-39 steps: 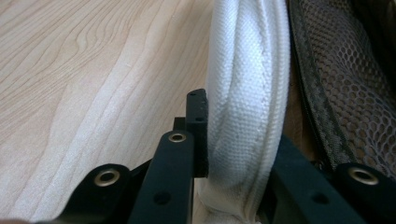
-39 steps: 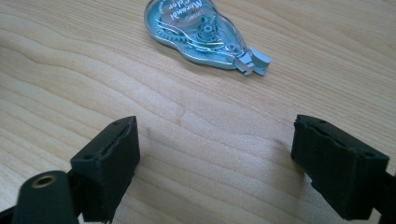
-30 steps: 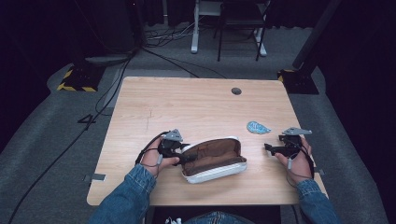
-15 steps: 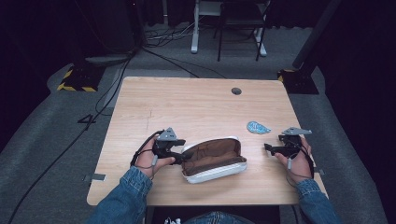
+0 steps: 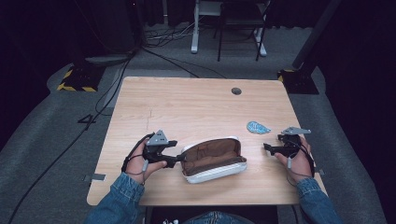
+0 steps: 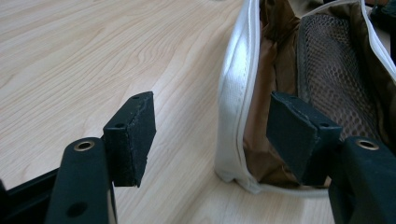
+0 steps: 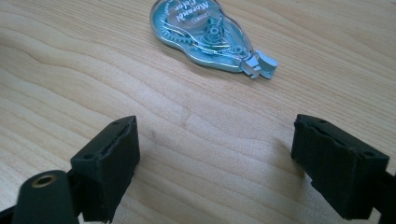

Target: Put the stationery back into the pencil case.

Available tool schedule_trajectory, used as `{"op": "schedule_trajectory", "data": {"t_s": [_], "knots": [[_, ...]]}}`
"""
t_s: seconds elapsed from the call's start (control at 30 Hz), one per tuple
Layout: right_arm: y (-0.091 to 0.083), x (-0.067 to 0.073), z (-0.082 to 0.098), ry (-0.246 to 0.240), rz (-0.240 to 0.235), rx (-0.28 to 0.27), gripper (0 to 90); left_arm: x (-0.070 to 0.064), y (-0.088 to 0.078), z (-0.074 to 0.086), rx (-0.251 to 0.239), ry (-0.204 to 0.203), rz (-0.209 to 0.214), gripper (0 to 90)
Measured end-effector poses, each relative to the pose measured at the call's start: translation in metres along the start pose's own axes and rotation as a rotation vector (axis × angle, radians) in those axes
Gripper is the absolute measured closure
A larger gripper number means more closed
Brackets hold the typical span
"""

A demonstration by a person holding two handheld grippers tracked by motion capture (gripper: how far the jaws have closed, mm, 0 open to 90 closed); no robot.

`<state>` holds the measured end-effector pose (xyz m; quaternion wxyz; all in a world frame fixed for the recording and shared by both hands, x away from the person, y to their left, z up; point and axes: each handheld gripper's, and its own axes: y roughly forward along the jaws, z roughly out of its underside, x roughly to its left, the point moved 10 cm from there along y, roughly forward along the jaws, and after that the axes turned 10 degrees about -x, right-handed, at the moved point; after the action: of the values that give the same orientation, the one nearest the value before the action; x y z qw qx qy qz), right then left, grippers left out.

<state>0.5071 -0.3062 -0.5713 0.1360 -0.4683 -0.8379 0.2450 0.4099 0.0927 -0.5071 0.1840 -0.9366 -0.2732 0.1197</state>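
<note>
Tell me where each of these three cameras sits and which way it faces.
High view: above the person's side, facing forward and down on the table; forearms, both grippers.
Left gripper view: on the left gripper, facing the open pouch; open jaws.
Right gripper view: on the right gripper, facing the correction tape; open jaws.
Shared: the pouch, in high and left views.

We see the white pouch lying open on the worktop, brown lining and mesh pocket showing, with the teal correction-tape dispenser flat nearby.
</note>
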Motion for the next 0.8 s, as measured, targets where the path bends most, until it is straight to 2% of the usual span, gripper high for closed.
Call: {"op": "schedule_trajectory", "data": {"t_s": [0.17,0.27,0.37,0.4,0.47,0.6,0.63,0.67,0.7,0.73,0.8], "knots": [[0.0,0.0,0.0,-0.005,-0.009,-0.001,16.7,0.007,-0.013,0.01,0.019,0.022,-0.053,32.9],[-0.003,0.001,-0.001,-0.009,-0.019,0.012,26.6,0.01,-0.023,0.017,0.024,0.014,-0.082,32.9],[-0.008,0.001,0.0,-0.006,-0.025,0.064,32.5,0.013,-0.032,0.024,0.035,0.006,-0.11,32.7],[-0.01,0.001,-0.001,-0.006,-0.029,0.078,33.1,0.015,-0.034,0.027,0.044,0.011,-0.123,32.7],[-0.011,0.0,-0.006,-0.008,-0.037,0.061,32.7,0.017,-0.039,0.035,0.066,0.008,-0.148,32.7],[-0.015,-0.001,-0.015,-0.019,-0.036,0.065,31.1,0.022,-0.048,0.049,0.098,-0.01,-0.195,32.9],[-0.016,0.0,-0.018,-0.018,-0.039,0.066,31.3,0.022,-0.048,0.049,0.098,-0.01,-0.195,33.0],[-0.016,0.001,-0.021,-0.009,-0.039,0.067,31.4,0.025,-0.052,0.052,0.114,-0.015,-0.226,33.0],[-0.016,0.001,-0.021,-0.009,-0.039,0.067,31.4,0.025,-0.052,0.052,0.114,-0.015,-0.226,33.0],[-0.016,0.002,-0.023,0.0,-0.04,0.07,31.2,0.027,-0.054,0.054,0.121,-0.019,-0.247,33.0],[-0.015,0.003,-0.025,-0.011,-0.051,0.088,30.4,0.029,-0.057,0.059,0.138,-0.02,-0.271,32.9]]}}
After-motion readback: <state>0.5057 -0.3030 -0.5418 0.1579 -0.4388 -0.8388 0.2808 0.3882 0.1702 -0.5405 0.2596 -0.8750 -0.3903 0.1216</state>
